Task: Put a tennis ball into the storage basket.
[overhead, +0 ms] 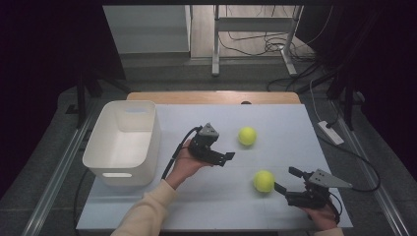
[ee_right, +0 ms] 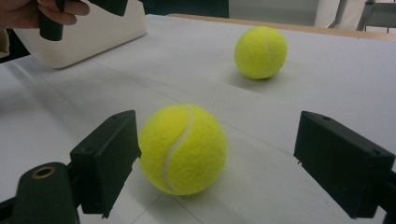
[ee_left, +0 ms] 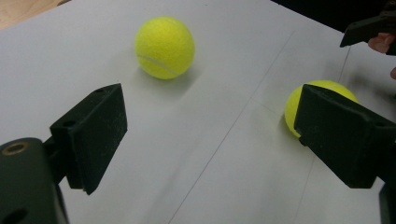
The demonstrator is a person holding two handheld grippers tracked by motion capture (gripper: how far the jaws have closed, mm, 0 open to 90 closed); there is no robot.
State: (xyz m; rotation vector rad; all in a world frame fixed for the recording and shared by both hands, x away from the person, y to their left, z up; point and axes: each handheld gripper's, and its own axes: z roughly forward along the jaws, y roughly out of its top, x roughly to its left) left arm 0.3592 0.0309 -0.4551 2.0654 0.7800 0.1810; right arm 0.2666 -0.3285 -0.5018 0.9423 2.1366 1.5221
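Between the spread jaws of the right gripper (overhead: 289, 180), low on the white table sheet (overhead: 206, 206) toward the person's right, lies the near tennis ball (overhead: 264, 181); in the right gripper view this ball (ee_right: 183, 148) rests on the sheet with one black jaw just beside it, possibly brushing it, and the other jaw well apart, so the claw stands open and grips nothing. Its gripper body lies low over the sheet, pointing toward the table's left, with the right hand (overhead: 322, 214) wrapped round the rear from the bottom edge and a grey three-cornered plate on top. Farther up the sheet, well apart from the first, sits the far tennis ball (overhead: 247, 136), seen beyond the near one in the right gripper view (ee_right: 260, 52). Left of both balls the left gripper (overhead: 227, 158) is held above the sheet, aimed toward the table's right; the left hand (overhead: 186, 164) cups it from below, the forearm in a cream sleeve (overhead: 147, 211) rising diagonally from the bottom edge. Its jaws are likewise wide apart and empty: the left gripper view shows bare sheet between them, the far ball (ee_left: 164, 47) ahead and the near ball (ee_left: 295, 108) partly hidden behind one jaw. At the table's left edge stands a white bin (overhead: 147, 147), just beside the left forearm.
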